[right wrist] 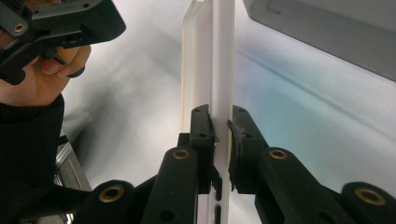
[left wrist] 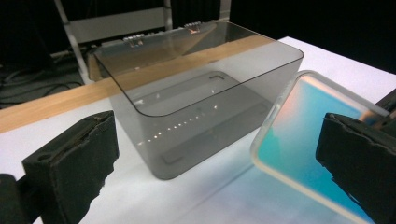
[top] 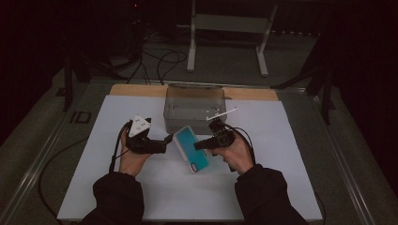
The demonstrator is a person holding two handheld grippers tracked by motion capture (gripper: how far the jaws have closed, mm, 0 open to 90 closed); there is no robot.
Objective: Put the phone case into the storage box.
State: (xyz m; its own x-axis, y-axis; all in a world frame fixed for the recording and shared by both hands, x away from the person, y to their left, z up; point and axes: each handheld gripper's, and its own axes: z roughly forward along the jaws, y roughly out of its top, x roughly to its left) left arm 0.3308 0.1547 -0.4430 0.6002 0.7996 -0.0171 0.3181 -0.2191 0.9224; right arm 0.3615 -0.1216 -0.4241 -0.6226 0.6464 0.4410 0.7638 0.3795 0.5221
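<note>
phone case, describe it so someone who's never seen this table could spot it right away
On the white table, just in front of the smoky clear bin, the right gripper pinches a flat phone case by its edge. Its teal face sets it apart.

This looks like a lab or recording studio set up for filming handling work. A white sheet (top: 117,187) covers a wooden table (top: 136,90) ringed by black curtains, with loose cables (top: 162,63) trailing across grey carpet (top: 225,61) and a metal stand (top: 225,23) behind.
</note>
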